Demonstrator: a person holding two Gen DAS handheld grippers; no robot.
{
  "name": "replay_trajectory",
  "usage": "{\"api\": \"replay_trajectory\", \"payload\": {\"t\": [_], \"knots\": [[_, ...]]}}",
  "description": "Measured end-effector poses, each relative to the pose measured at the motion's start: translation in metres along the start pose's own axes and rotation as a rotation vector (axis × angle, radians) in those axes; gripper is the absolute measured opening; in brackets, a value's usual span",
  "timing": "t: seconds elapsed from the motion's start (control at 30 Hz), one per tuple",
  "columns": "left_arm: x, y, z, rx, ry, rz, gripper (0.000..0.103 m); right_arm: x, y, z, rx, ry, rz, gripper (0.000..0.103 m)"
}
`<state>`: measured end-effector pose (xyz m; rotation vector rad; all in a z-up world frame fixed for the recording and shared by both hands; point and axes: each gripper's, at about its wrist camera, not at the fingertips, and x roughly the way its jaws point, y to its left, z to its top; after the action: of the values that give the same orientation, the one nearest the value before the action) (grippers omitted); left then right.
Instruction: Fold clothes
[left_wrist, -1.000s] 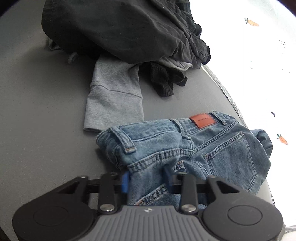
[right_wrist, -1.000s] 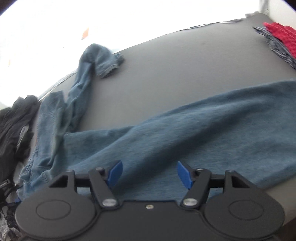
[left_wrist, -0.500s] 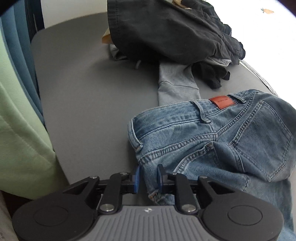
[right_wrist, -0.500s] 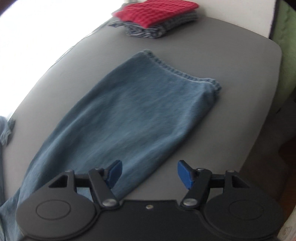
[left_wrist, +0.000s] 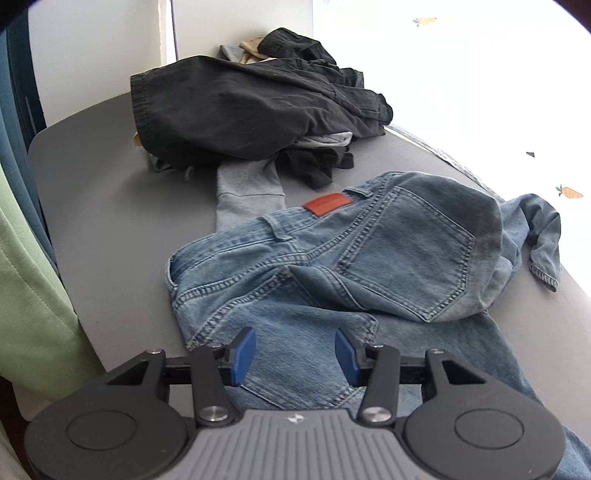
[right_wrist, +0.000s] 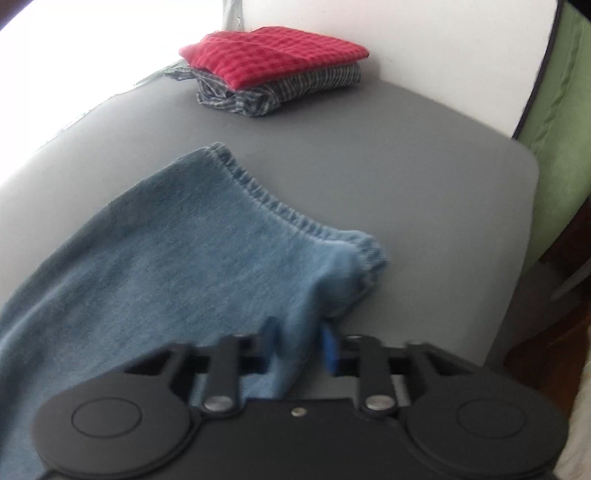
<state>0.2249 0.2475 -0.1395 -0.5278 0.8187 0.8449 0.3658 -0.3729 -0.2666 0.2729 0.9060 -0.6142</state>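
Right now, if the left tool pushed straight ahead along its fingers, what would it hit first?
Most likely the jeans: the left tool, jaws opening and empty, points at the denim below the back pocket. Depth is unclear.

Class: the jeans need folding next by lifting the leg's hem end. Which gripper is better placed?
Right: the right gripper is closing on the jeans near the hem; the left gripper is opening, gripping nothing.
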Motion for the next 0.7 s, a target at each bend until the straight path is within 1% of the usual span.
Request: {"api": "replay_trajectory", "payload": {"t": [0.07,0.13,0.17,0.2,0.23,0.3,0.33,0.37,0.4,0.47,0.53,0.57,0.6,0.63,0.7], "knots": [[-0.002,-0.013,-0.003,0.035,-0.005,0.005,0.05,-0.003,-0.011,0.003,0.008,-0.023,-0.027,0.007],[-0.004,-0.022,-0.007,0.06,-0.01,0.006,0.05,-0.008,-0.028,0.008,0.012,-0.053,-0.09,0.007],[-0.005,-0.025,-0.009,0.064,-0.01,0.003,0.05,-0.007,-0.036,0.01,0.01,-0.05,-0.109,0.007],[-0.005,-0.027,-0.011,0.066,-0.007,0.0,0.05,-0.006,-0.044,0.011,0.009,-0.044,-0.126,0.007],[-0.004,-0.029,-0.014,0.066,-0.001,-0.003,0.05,0.001,-0.051,0.011,0.012,-0.013,-0.125,0.008],[0.002,-0.031,-0.019,0.065,0.023,-0.005,0.051,0.011,-0.054,0.008,-0.026,0.024,-0.105,0.013],[0.005,-0.033,-0.021,0.067,0.035,-0.004,0.051,0.011,-0.052,0.009,-0.07,0.014,-0.124,0.017],[0.007,-0.035,-0.024,0.068,0.048,-0.003,0.051,0.007,-0.049,0.01,-0.095,-0.007,-0.146,0.026],[0.01,-0.036,-0.026,0.07,0.06,-0.003,0.051,0.003,-0.046,0.012,-0.116,-0.028,-0.168,0.038],[0.013,-0.04,-0.027,0.075,0.073,-0.01,0.051,-0.007,-0.041,0.016,-0.145,-0.082,-0.206,0.049],[0.016,-0.043,-0.023,0.087,0.075,-0.019,0.051,-0.014,-0.03,0.025,-0.164,-0.124,-0.212,0.05],[0.017,-0.046,-0.02,0.095,0.072,-0.024,0.051,-0.017,-0.023,0.03,-0.177,-0.139,-0.207,0.054],[0.019,-0.049,-0.017,0.104,0.067,-0.031,0.052,-0.019,-0.013,0.033,-0.192,-0.149,-0.19,0.058],[0.02,-0.052,-0.013,0.114,0.06,-0.04,0.053,-0.021,-0.003,0.037,-0.206,-0.158,-0.172,0.059],[0.023,-0.059,-0.004,0.138,0.047,-0.066,0.061,-0.025,0.021,0.044,-0.238,-0.174,-0.117,0.063]]}}
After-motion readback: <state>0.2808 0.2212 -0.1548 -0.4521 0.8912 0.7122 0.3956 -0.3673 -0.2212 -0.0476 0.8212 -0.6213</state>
